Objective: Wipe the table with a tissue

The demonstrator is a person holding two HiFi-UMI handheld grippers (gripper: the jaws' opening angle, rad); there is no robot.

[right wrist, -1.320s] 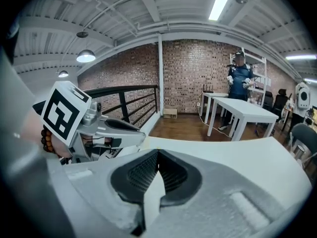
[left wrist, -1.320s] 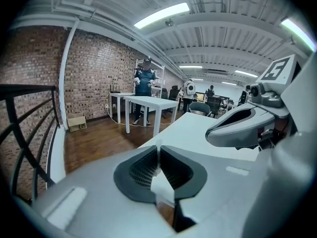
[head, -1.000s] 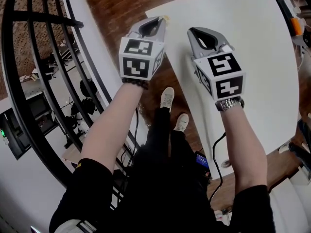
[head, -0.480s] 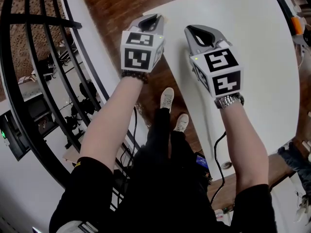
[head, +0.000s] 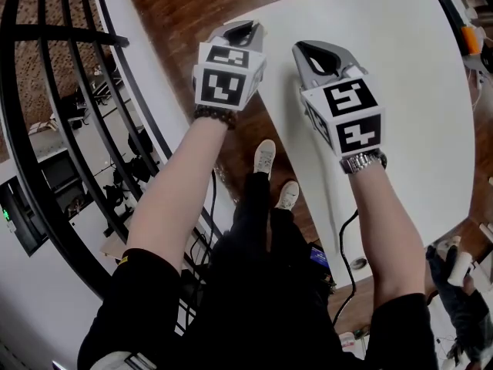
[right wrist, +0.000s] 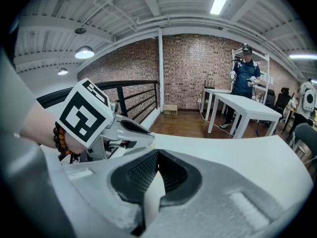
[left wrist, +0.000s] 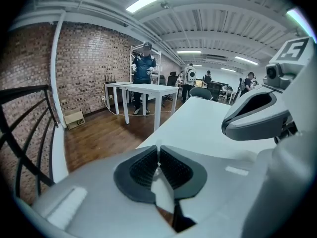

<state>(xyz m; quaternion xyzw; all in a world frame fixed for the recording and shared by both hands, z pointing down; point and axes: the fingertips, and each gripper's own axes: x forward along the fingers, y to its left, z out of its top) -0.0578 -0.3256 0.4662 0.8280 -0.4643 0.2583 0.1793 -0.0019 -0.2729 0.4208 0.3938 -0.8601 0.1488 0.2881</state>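
Black clothes [head: 254, 284], white shoes [head: 265, 156], dark bead bracelet [head: 212, 116], metal watch [head: 362, 161], grey left hand-held gripper [head: 245, 31], grey right hand-held gripper [head: 320, 55].

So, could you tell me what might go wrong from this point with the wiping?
The left gripper pinches only a thin white sliver, perhaps tissue; so little could slip out or let the jaws scrape the table. That gripper sits at the table's corner, beside the wooden floor, so a dropped scrap may fall off.
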